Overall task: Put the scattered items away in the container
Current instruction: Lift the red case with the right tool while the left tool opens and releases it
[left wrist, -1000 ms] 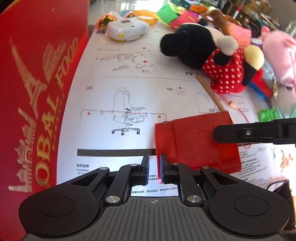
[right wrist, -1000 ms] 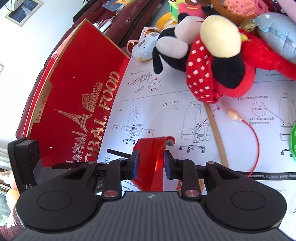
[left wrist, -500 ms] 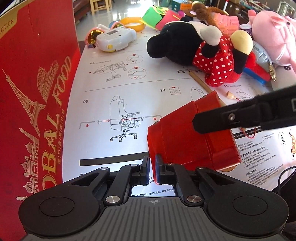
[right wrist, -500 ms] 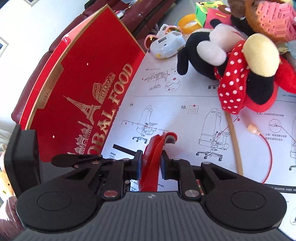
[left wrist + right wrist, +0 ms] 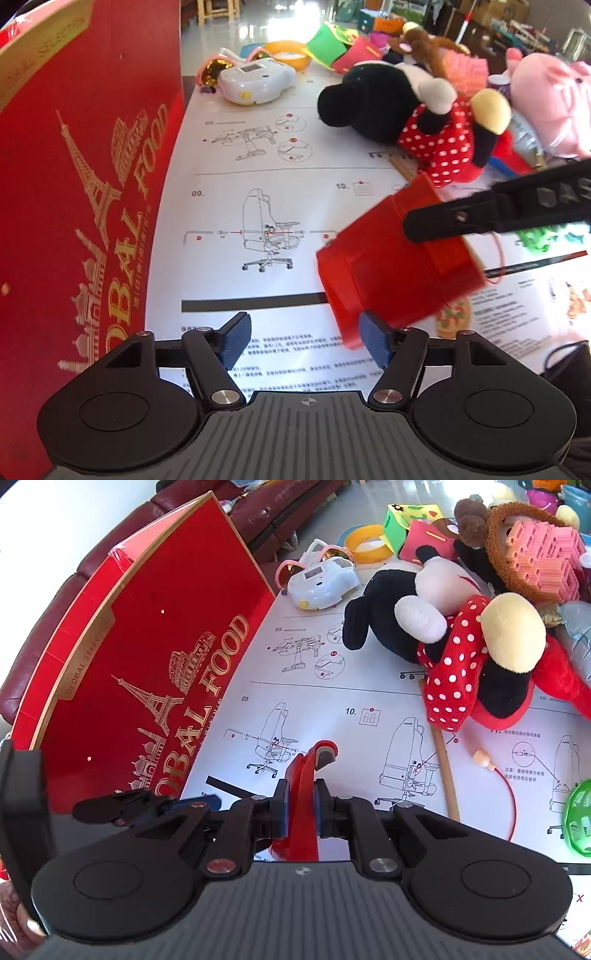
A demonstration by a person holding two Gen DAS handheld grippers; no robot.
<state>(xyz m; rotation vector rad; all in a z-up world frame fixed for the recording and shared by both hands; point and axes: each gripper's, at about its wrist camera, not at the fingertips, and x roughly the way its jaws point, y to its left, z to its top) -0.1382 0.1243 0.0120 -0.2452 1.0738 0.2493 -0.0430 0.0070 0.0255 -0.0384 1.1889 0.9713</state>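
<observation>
A red plastic cup hangs tilted above the instruction sheet, its bottom toward me in the left wrist view. My right gripper is shut on the cup's wall; its finger crosses the cup in the left wrist view. My left gripper is open and empty just below and left of the cup. The tall red "Global Food" box stands at the left, also in the right wrist view. Its inside is hidden.
A Minnie plush lies on the paper sheet behind the cup. A white toy device, a yellow ring, a pink plush, a wooden stick, a red cord and a green ball lie around.
My left gripper let go of the red cup and opened. My right gripper lifted the cup and tilted it, moving it up and to the right.
</observation>
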